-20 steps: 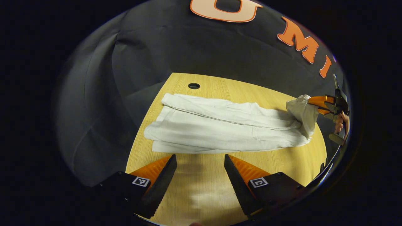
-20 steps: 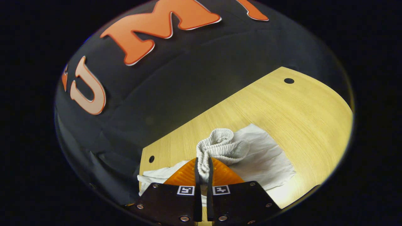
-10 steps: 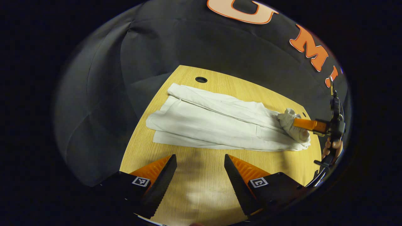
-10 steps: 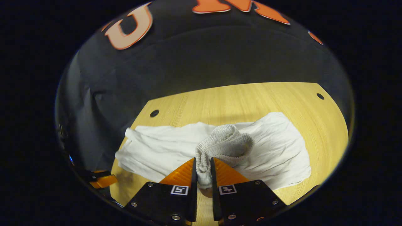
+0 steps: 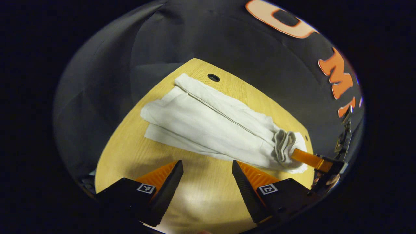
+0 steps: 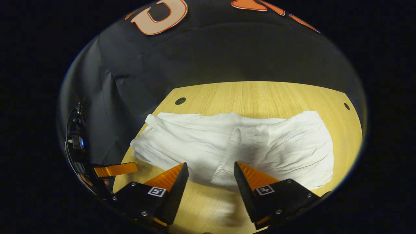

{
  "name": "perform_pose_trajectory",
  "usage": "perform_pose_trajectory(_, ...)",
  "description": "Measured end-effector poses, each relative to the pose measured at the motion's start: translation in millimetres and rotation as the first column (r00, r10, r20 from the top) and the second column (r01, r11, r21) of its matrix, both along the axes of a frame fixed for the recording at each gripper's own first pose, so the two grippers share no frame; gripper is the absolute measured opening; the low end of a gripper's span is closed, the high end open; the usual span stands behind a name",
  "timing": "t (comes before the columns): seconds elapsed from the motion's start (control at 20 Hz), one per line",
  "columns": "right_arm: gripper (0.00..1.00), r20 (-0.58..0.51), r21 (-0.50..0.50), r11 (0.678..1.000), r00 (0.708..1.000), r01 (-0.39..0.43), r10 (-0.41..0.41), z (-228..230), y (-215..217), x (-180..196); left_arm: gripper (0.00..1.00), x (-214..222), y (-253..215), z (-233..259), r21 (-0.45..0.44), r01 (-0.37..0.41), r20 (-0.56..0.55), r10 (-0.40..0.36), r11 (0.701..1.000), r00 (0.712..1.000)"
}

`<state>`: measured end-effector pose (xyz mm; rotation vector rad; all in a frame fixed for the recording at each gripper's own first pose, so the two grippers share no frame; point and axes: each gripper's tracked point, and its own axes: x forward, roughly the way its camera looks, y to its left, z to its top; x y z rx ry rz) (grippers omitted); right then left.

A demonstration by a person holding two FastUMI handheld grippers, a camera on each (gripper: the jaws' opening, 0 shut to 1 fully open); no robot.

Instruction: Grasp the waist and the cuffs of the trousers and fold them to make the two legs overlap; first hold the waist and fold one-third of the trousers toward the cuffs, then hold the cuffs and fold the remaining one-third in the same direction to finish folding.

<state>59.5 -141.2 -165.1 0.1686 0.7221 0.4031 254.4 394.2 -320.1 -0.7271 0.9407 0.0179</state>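
Waistband (image 6: 227,156) now lies released, right claw (image 6: 210,177) spread wide.

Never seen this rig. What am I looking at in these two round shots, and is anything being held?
No robot arm here: a person carries a two-finger gripper in each hand, and a fisheye camera rides on each one.

Left gripper view: the left gripper is open over the wooden table, holding nothing. White trousers lie on the table.

Right gripper view: the right gripper is open too, its fingers either side of the waist, which rests on the trousers, folded towards the cuffs. Nothing is held.

Each view also shows the other gripper at its edge.
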Motion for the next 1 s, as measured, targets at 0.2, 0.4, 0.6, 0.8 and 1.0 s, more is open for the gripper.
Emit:
perform_pose_trajectory(0.2, 0.95, 0.020, 0.010, 0.999, 0.998, 0.053, -0.053, 14, -36, -9, 1.00, -1, 8, -2, -0.156, -0.124, -0.010, 0.123, 0.980, 0.992)
perform_pose_trajectory(0.4, 0.97, 0.040, 0.004, 0.995, 0.994, 0.098, -0.098, 21, -62, -15, 0.99, 8, 42, -14, -0.206, -0.269, -0.024, 0.270, 0.941, 0.963)
perform_pose_trajectory(0.6, 0.97, 0.060, -0.009, 0.991, 0.990, 0.132, -0.131, 26, -78, -18, 0.99, 21, 67, -17, -0.228, -0.348, -0.019, 0.353, 0.909, 0.935)
perform_pose_trajectory(0.8, 0.97, 0.060, 0.017, 0.986, 0.984, 0.164, -0.165, 36, -90, -18, 0.98, 25, 82, -15, -0.297, -0.418, -0.045, 0.425, 0.858, 0.904)
perform_pose_trajectory(1.0, 0.97, 0.055, 0.017, 0.985, 0.983, 0.174, -0.174, 36, -96, -24, 0.97, 53, 83, -16, -0.329, -0.404, -0.015, 0.423, 0.853, 0.906)
